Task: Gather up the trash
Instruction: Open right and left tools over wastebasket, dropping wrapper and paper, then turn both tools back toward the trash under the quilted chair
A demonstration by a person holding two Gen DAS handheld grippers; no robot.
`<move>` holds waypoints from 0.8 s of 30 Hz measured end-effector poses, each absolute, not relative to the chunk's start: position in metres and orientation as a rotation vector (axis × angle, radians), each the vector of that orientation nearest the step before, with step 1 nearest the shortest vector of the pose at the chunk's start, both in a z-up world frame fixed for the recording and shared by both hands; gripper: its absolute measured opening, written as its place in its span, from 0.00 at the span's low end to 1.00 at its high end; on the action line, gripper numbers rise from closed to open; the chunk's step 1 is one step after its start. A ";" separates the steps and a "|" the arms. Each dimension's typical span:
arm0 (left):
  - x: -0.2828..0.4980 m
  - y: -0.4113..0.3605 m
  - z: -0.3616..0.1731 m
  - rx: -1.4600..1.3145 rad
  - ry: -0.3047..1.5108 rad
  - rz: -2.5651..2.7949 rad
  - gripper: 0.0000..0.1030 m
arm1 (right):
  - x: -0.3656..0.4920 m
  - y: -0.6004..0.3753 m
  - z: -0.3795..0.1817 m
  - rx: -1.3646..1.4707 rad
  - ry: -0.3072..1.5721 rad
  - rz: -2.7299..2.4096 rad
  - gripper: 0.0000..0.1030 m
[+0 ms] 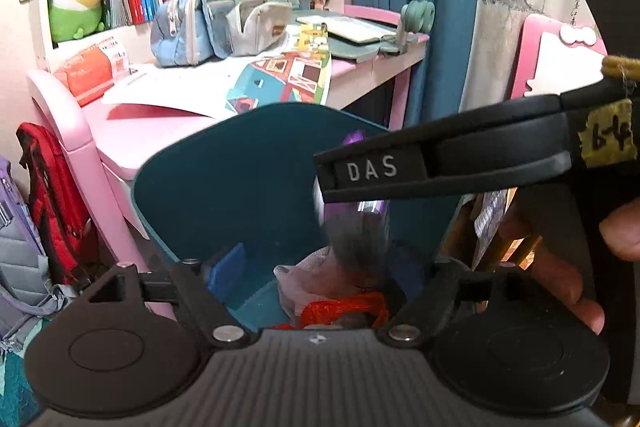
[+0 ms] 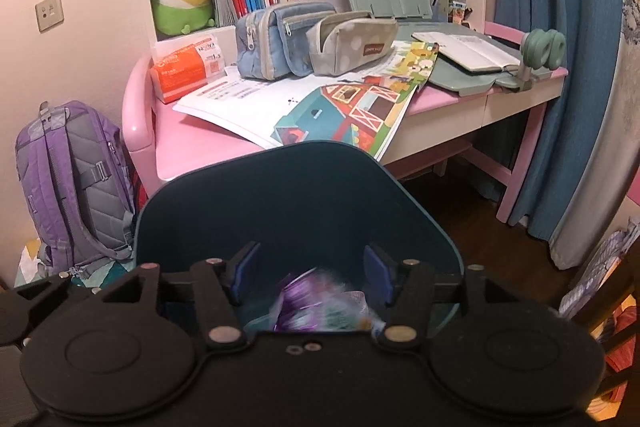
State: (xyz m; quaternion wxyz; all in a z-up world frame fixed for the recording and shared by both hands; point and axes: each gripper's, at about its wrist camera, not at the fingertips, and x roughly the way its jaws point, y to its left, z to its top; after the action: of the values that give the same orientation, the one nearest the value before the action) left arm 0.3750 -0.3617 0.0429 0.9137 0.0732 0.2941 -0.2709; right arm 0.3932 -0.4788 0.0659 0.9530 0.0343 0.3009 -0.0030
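A teal trash bin [image 1: 224, 179] stands in front of the pink desk, also in the right wrist view [image 2: 296, 195]. Inside lie a pink tissue [image 1: 304, 279], red mesh trash [image 1: 344, 309] and a blurred purple wrapper [image 1: 360, 219]. My left gripper [image 1: 320, 267] is open over the bin's mouth; one blue pad [image 1: 226, 269] shows. My right gripper [image 2: 310, 277] is open above the bin, with the blurred purple wrapper [image 2: 308, 301] below and between its fingers, apart from the blue pads [image 2: 244, 273]. The right gripper's finger [image 1: 400, 171] crosses the left wrist view.
The pink desk [image 2: 200, 147] holds a colourful poster [image 2: 344, 115], pencil cases [image 2: 280, 39], an orange tissue pack [image 2: 184, 67] and an open book [image 2: 468, 55]. A purple backpack [image 2: 68, 183] stands left of the bin. A blue curtain [image 2: 568, 67] hangs at the right.
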 end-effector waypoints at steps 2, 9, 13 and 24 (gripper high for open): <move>0.372 -0.358 0.046 0.145 0.603 -0.559 0.77 | 0.388 -0.479 0.070 0.074 0.606 -0.004 0.55; 0.357 -0.337 0.057 0.112 0.591 -0.551 0.77 | 0.365 -0.469 0.085 0.071 0.577 0.017 0.55; 0.344 -0.315 0.066 0.084 0.576 -0.544 0.78 | 0.350 -0.456 0.095 0.065 0.554 0.037 0.55; 0.307 -0.226 0.087 0.029 0.526 -0.472 0.78 | 0.305 -0.393 0.106 0.002 0.521 0.170 0.55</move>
State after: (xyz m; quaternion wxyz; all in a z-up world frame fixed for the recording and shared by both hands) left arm 0.3072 -0.2262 0.0866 0.9382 0.0141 0.2573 -0.2312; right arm 0.3051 -0.3930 0.1061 0.9627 0.0009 0.2570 0.0842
